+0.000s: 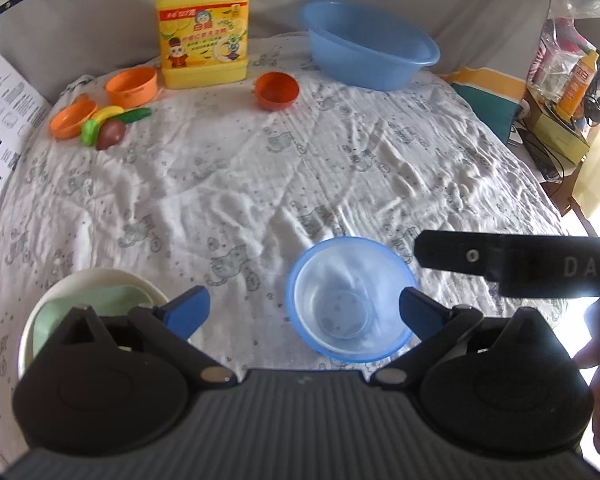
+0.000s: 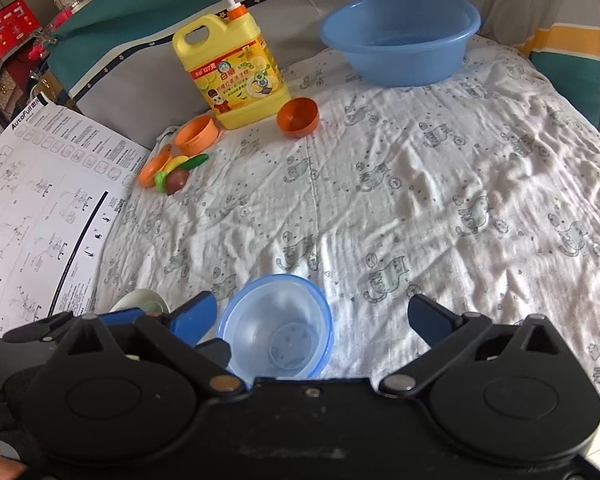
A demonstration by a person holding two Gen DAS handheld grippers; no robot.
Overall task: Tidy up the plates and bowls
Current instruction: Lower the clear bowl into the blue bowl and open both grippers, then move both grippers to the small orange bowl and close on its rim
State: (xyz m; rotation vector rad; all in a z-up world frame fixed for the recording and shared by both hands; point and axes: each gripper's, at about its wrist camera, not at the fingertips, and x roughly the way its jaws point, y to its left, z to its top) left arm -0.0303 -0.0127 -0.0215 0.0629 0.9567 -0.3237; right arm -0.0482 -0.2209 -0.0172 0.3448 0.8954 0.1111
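cat-print cloth (image 1: 260,184) | white plate (image 1: 100,280) half hidden | left tongs (image 1: 304,312), right tongs (image 2: 314,320) released

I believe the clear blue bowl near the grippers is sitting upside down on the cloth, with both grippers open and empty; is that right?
Not quite: the clear blue bowl sits upright, its opening facing up, as the left wrist view shows. The left gripper and right gripper are indeed open and empty.

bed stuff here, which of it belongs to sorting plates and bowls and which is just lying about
Part of the job:
- clear blue bowl
- white bowl with a green plate in it
- orange bowl
- orange toy pot
- orange dish
- blue basin, possibly

Just lying about:
- yellow detergent jug
- toy fruit and vegetables
- printed instruction sheet
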